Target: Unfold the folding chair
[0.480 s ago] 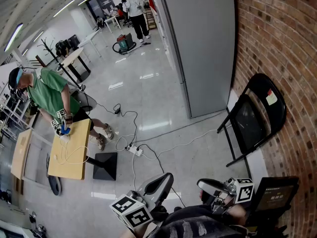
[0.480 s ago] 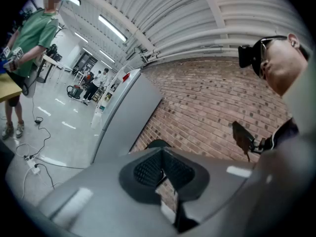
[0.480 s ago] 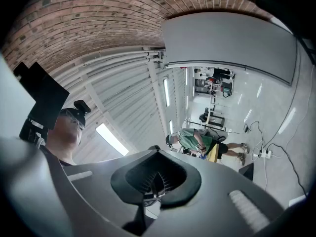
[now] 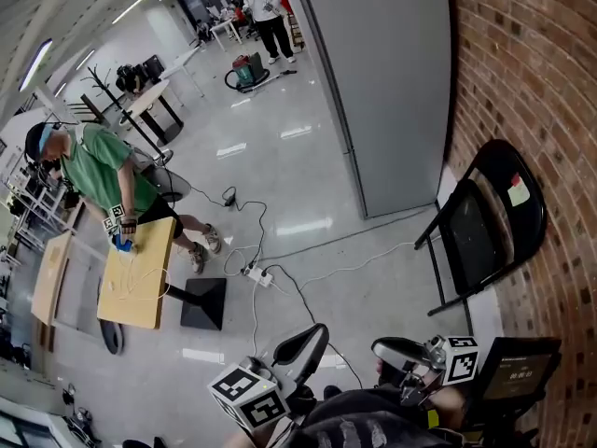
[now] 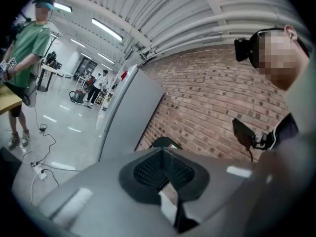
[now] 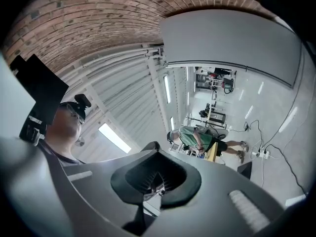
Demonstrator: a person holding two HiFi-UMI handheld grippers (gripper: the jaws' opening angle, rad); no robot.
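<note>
The black folding chair stands folded, leaning against the brick wall at the right of the head view. Both grippers hover low in that view, well short of the chair. My left gripper is shut with nothing between its jaws. My right gripper is shut and empty too. In the left gripper view the closed jaws point toward the brick wall, with the chair's rounded top just above them. The right gripper view has the closed jaws aimed upward at the ceiling.
A tall grey cabinet stands beside the brick wall. Cables and a power strip lie on the floor ahead. At the left, a person in green works at a wooden table. A black screen sits by my right gripper.
The head view has swung a little, so the room sits slightly further right and lower. Both grippers stay shut in the same place. The chair has not moved.
</note>
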